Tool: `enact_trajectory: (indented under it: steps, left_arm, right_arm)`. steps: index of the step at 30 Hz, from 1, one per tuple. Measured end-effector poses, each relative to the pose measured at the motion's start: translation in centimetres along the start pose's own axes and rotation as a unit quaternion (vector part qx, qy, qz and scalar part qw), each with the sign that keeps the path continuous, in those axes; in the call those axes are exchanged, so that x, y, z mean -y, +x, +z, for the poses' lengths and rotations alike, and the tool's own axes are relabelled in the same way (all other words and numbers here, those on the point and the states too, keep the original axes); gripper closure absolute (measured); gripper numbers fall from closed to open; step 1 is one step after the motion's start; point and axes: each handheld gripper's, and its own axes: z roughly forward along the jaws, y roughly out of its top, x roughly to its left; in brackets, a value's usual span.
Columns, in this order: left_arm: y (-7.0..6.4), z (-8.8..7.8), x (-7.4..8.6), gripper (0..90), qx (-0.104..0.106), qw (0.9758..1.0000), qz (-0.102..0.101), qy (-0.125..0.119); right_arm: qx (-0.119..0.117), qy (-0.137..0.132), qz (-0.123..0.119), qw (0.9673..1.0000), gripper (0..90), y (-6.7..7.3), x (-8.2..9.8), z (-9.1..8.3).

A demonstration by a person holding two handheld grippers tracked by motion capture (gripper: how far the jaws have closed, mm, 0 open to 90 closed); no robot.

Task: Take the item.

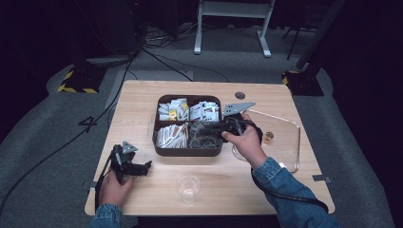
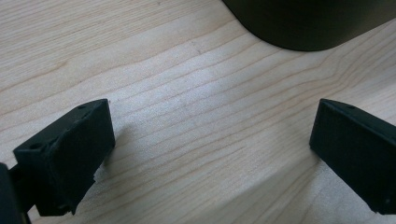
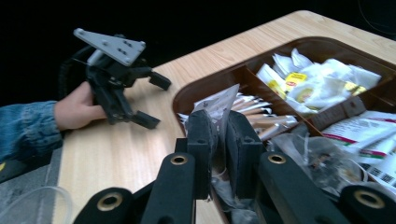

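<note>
Your right gripper (image 3: 218, 140) is clamped on a clear plastic sachet (image 3: 219, 105) over the dark brown four-compartment tray (image 1: 188, 152) at frame centre. Your left gripper (image 1: 138, 167), lower left, rests idle, jaws apart. The clear plastic cup (image 1: 188, 189) stands empty; delivery apparently remains.

A pale wood-grain worktop (image 1: 142, 102) carried a dark brown divided tray (image 1: 187, 152) of white sachets (image 1: 205, 111), some marked yellow. The black left gripper (image 1: 142, 167) and black right gripper (image 3: 218, 140), each topped by a grey plate, were held by a person in blue denim sleeves (image 1: 290, 194). Black-and-yellow striped bases (image 1: 76, 88) stood on grey floor (image 1: 43, 123).
</note>
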Motion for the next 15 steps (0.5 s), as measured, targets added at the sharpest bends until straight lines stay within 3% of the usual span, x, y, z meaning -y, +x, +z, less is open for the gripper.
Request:
enact_trajectory:
  steps: [8,15]
  left_arm:
    - [0.0,0.0,0.0,0.4,0.000,1.0000,0.000,0.000]
    - [0.0,0.0,0.0,0.4,0.000,1.0000,0.000,0.000]
  right_arm:
    - [-0.023,-0.002,-0.011,0.9997,81.9,1.7,-0.4,-0.4]
    - [-0.053,0.003,-0.033,0.9980,82.0,4.4,-0.5,-0.7]
